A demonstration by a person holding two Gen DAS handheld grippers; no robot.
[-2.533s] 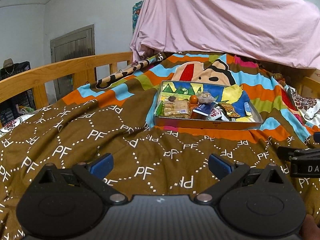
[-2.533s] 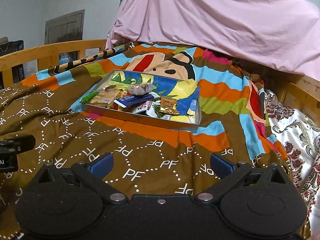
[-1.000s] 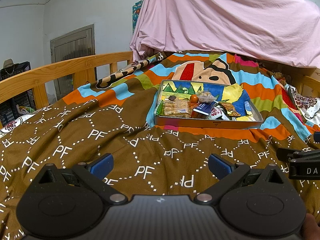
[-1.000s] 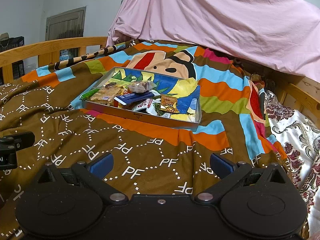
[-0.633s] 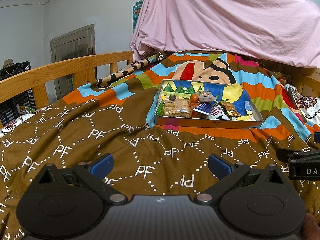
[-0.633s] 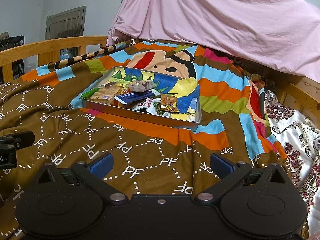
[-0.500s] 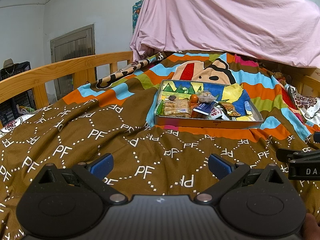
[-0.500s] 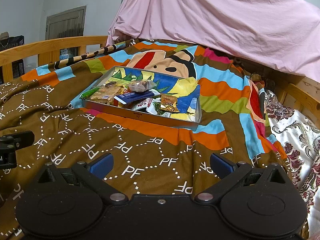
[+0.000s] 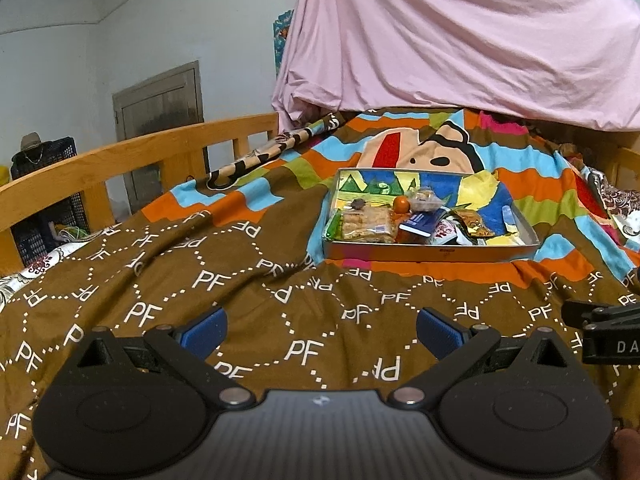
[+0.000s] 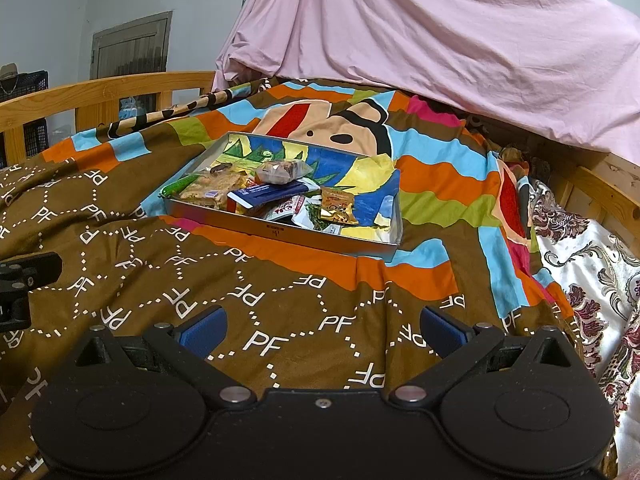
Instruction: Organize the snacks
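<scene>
A shallow metal tray (image 9: 424, 251) (image 10: 280, 233) with a colourful printed bottom rests on the bed. Snacks are piled in it: a clear pack of biscuits (image 9: 366, 223) (image 10: 210, 185), a blue packet (image 9: 422, 223) (image 10: 266, 194), a small orange ball (image 9: 401, 204), a clear bag of brown pieces (image 10: 282, 171) and a gold packet (image 10: 338, 205). My left gripper (image 9: 318, 330) hangs open over the brown blanket, well short of the tray. My right gripper (image 10: 320, 328) is open too, just as far back, with nothing between its blue pads.
A brown "PF" blanket (image 9: 160, 280) lies over a striped cartoon cover (image 10: 432, 168). A wooden bed rail (image 9: 120, 156) runs along the left. A pink sheet (image 10: 440, 32) hangs behind. A floral cloth (image 10: 592, 264) lies at the right edge.
The right gripper has edged slightly forward and up since 2.5 s ago, so the tray sits a little lower in its view. The left gripper has barely moved. Both stay open.
</scene>
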